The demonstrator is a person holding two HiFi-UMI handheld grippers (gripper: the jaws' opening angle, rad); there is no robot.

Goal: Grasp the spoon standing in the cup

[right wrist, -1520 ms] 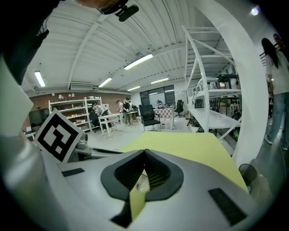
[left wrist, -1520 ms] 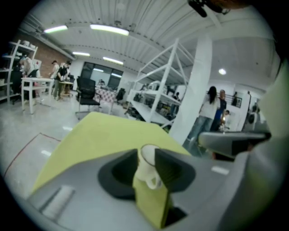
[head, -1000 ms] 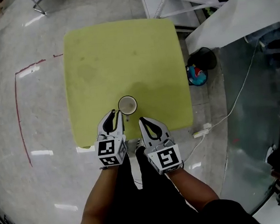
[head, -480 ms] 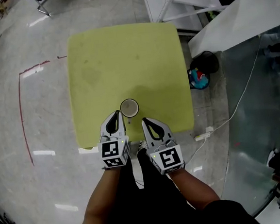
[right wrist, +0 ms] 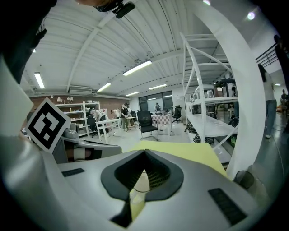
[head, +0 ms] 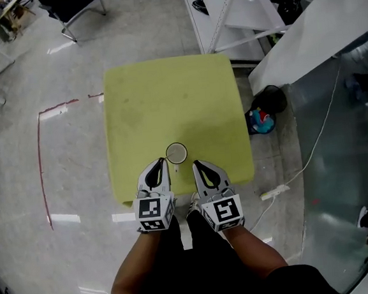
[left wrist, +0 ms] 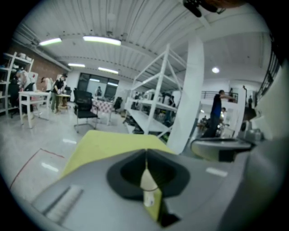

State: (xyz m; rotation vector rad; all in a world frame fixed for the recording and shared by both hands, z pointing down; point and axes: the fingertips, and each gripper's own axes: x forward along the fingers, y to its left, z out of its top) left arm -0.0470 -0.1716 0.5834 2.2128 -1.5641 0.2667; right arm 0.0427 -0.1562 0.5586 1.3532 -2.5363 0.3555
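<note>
Hovering over the near edge of the yellow table [head: 167, 100], my left tongs [head: 164, 160] and right tongs [head: 195, 164] are both clenched, tips pressed together with nothing between them. The cup [head: 176, 153] stands just ahead, between the two tips. The spoon [head: 176, 169] shows only as a small pale sliver at the cup's near rim, gripped by neither.
</note>
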